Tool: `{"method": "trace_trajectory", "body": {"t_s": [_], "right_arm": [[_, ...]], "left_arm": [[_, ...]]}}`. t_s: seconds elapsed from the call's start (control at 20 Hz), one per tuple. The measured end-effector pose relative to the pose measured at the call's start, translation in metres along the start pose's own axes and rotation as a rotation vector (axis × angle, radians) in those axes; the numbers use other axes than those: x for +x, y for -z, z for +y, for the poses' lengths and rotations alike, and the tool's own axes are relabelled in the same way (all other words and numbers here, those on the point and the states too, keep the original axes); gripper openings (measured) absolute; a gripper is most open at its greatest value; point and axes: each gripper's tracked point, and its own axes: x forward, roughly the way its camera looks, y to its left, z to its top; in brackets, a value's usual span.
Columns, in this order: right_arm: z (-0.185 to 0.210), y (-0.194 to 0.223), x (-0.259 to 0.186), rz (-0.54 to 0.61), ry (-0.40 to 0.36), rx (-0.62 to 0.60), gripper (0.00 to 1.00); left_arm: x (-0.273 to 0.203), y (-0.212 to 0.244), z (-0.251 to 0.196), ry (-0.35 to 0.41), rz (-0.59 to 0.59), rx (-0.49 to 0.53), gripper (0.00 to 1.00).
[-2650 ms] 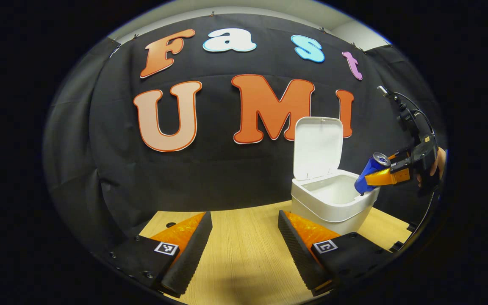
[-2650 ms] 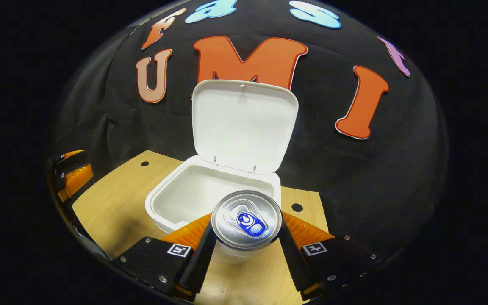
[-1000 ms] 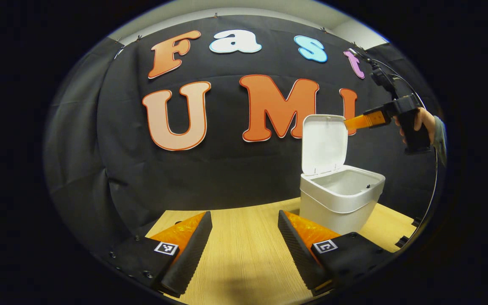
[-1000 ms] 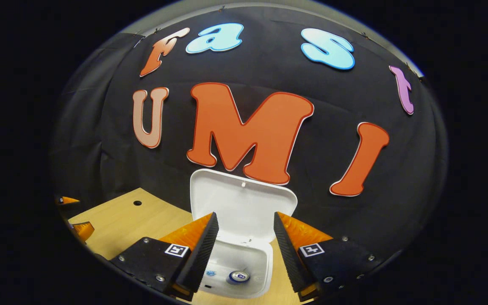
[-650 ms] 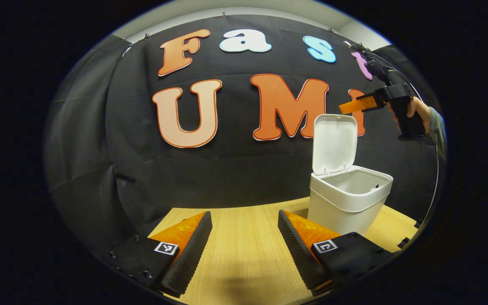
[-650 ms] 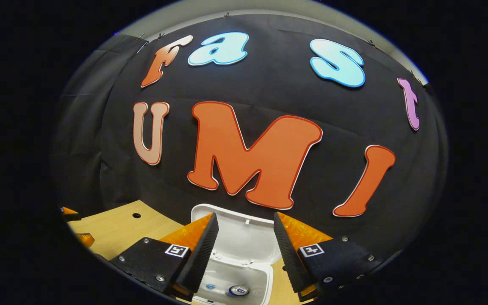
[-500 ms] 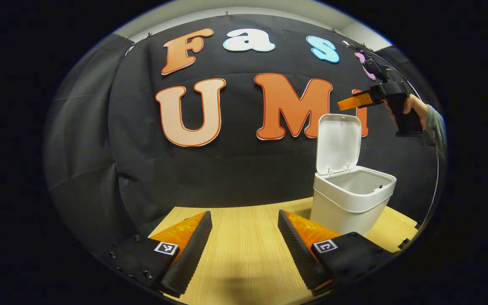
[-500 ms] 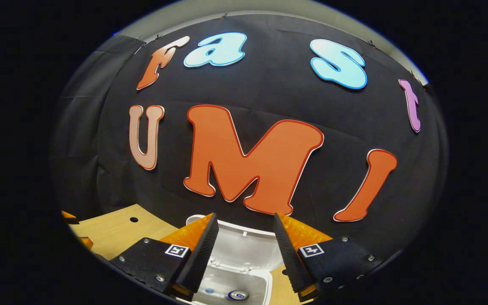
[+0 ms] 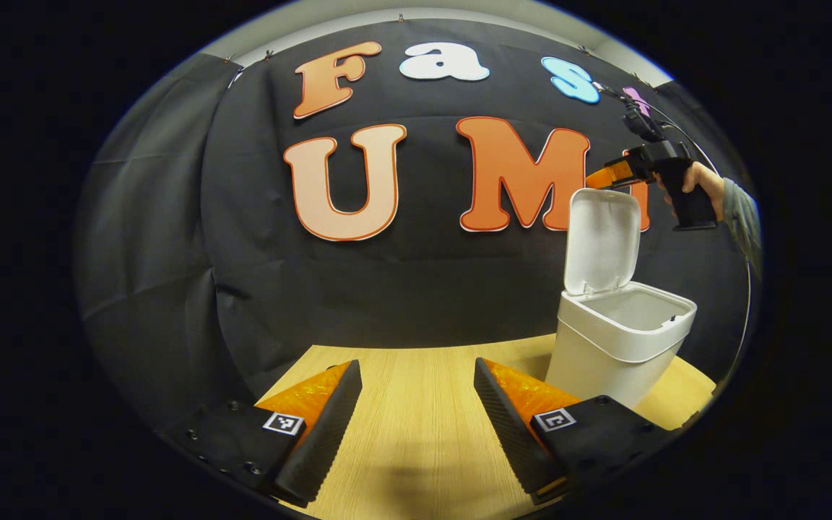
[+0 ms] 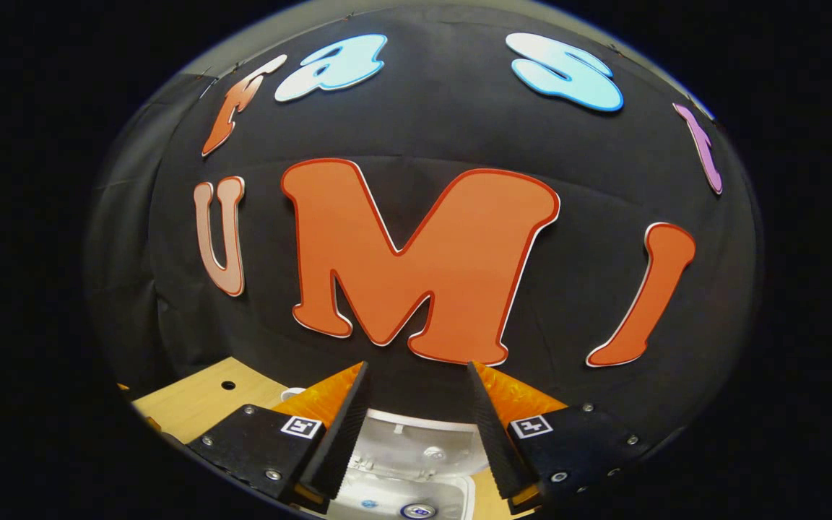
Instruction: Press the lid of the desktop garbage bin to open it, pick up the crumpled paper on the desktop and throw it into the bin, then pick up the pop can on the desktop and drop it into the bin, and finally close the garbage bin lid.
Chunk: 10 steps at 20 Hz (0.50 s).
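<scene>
Since a moment ago the right gripper (image 10: 416, 393) has risen above the upright lid (image 9: 601, 240) of the white plastic bin (image 9: 622, 347), fingers apart and empty; the blue-topped pop can (image 10: 418, 511) lies inside. Left gripper (image 9: 416, 404) hovers open over the wooden desktop (image 9: 416, 440).

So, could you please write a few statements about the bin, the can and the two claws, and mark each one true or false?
1. The bin's lid stands open. True.
2. The right claw is shut on the pop can. False: it is open and empty; the can lies inside the bin.
3. The right claw is up by the lid's top edge. True.
4. The left claw holds crumpled paper. False: it is open and empty over the table.
</scene>
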Motion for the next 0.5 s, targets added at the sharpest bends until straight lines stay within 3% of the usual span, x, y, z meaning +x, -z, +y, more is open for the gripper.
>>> {"method": "trace_trajectory", "body": {"t_s": [0.5], "right_arm": [[0.011,0.034,-0.036,0.078,-0.049,0.047,0.77]], "left_arm": [[0.005,0.0,-0.018,0.054,0.007,-0.003,1.0]]}}
